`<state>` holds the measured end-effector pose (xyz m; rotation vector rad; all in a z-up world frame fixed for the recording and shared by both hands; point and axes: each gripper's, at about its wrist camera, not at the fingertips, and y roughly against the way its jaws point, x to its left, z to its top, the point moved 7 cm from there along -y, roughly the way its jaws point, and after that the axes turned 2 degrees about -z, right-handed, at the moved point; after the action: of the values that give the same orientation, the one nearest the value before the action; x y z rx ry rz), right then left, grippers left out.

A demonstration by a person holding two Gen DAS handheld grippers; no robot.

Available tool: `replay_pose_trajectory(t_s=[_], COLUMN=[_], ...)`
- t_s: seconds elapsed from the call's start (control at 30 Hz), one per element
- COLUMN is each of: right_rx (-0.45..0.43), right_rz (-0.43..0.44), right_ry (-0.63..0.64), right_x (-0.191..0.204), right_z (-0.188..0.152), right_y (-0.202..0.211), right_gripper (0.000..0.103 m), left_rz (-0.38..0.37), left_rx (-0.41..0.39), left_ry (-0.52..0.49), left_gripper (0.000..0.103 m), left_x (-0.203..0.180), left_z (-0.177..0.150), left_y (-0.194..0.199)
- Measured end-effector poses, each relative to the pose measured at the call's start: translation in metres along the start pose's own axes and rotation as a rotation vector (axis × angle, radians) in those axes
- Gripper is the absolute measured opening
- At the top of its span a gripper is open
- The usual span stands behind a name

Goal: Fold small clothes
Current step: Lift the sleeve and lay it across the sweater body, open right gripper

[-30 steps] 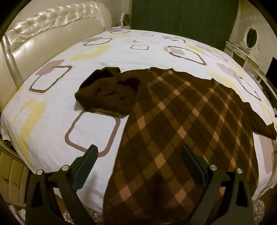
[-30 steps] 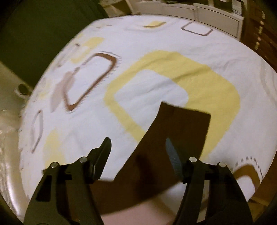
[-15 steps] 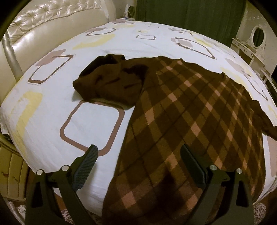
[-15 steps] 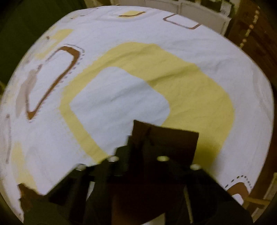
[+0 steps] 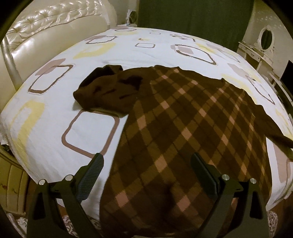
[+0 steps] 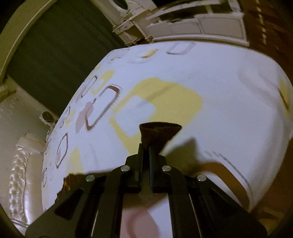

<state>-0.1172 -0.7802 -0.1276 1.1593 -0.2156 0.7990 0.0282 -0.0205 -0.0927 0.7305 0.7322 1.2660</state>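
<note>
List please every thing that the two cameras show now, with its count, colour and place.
Brown argyle knitted sweater: one, brown with pink diamonds, spread on the bed; near sleeve bunched.
Dark brown ribbed sleeve cuff: one, lifted above the sheet.
White bed sheet with yellow and brown squares: one, covering the bed.
Cream tufted leather headboard: one, far left.
Dark green curtain: one, behind the bed.
White dressing table with oval mirror: one, right.
Left gripper: black, open, above the sweater's hem.
Right gripper: black, shut on the cuff.

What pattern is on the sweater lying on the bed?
Dark brown with a pinkish-tan diamond check on the sweater; its sleeves are plain brown. Left wrist view shows it best.
</note>
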Motion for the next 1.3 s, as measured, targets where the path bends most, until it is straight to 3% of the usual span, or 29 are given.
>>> replay_pose_trajectory(t_s=[0.13,0.27,0.3,0.37,0.4,0.53,0.73,0.8,0.83,0.9,1.03,1.3], right_rx=[0.060,0.103,0.087,0.044,0.015,-0.009,0.112,0.114,0.125,0.136,0.059,-0.002], right_rz=[-0.033,-0.016,-0.016,-0.030,-0.027,0.033,0.039,0.021,0.005,-0.034,-0.094,-0.124], right_ry=[-0.056,-0.119,-0.124,-0.138,-0.152,-0.104,-0.102,-0.048,-0.019,0.026,0.008,-0.018], right_x=[-0.053,-0.082,-0.088,-0.096,-0.098,-0.083,-0.068,-0.057,-0.054,-0.051,-0.062,-0.058], right_z=[-0.038,-0.059,-0.057,-0.052,-0.043,-0.014,-0.006,-0.006,-0.008,-0.011,-0.006,-0.002], right_y=[-0.006,-0.007,-0.002,0.011,0.016,0.006,-0.048,-0.056,-0.058,-0.062,-0.055,-0.047], right_gripper=[0.005,0.015,0.018,0.040,0.044,0.046,0.047,0.035,0.006,0.004,0.003,0.008], left_rz=[-0.001,-0.001,-0.001,0.004,0.007,0.011,0.011,0.017,0.017,0.018,0.024,0.046], left_rx=[0.005,0.003,0.002,0.004,0.006,0.016,0.010,0.007,0.009,0.014,0.014,0.005], left_ry=[-0.014,-0.017,-0.019,-0.026,-0.028,-0.023,-0.033,-0.036,-0.033,-0.023,-0.013,0.008], left_gripper=[0.095,0.095,0.095,0.095,0.095,0.095,0.095,0.095,0.095,0.095,0.095,0.095], left_x=[-0.006,-0.010,-0.011,-0.012,-0.012,-0.015,-0.021,-0.020,-0.019,-0.016,-0.012,0.013], left_z=[-0.002,0.000,-0.001,0.000,-0.001,-0.001,0.000,0.001,0.001,0.002,0.000,0.005], left_y=[0.000,0.001,0.001,-0.001,-0.002,-0.006,-0.005,-0.006,-0.007,-0.009,-0.011,-0.019])
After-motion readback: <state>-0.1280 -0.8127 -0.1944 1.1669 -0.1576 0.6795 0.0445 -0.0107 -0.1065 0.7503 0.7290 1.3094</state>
